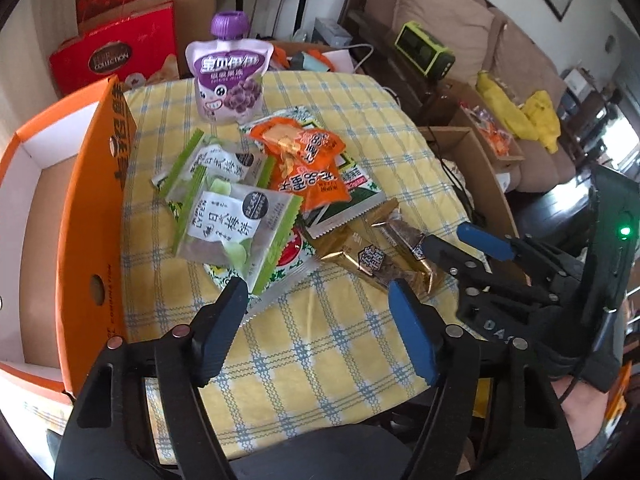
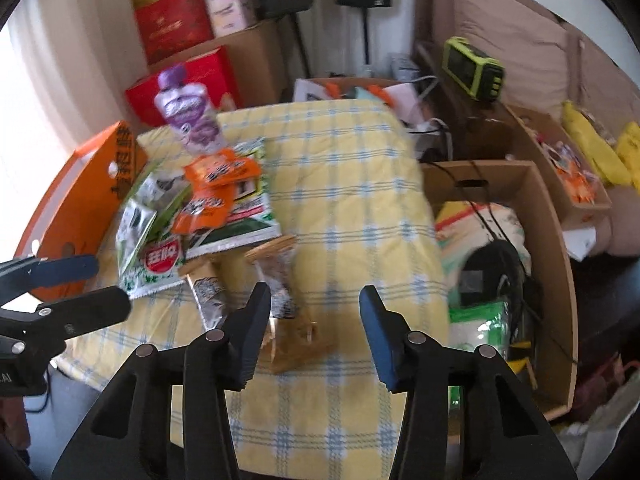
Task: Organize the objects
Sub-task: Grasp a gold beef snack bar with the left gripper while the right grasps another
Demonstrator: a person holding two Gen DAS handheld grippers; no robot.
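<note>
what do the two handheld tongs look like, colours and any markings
Both tongs, left and right, are black plastic scissor-style frames with round silver and copper-coloured studs at the joints. Each has flat blue pads on its fingers. In the left view, the right one's body bears raised letters, partly readable as "DAS", a lit green lamp and a thin black cable.

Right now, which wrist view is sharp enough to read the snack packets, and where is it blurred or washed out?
Left wrist view: sharp; print on the green-edged packet and purple pouch is legible, with only fisheye bending at the orange box. Right wrist view: motion-smeared, so the purple pouch and gold bars are soft; window glare whitens the left edge.
</note>
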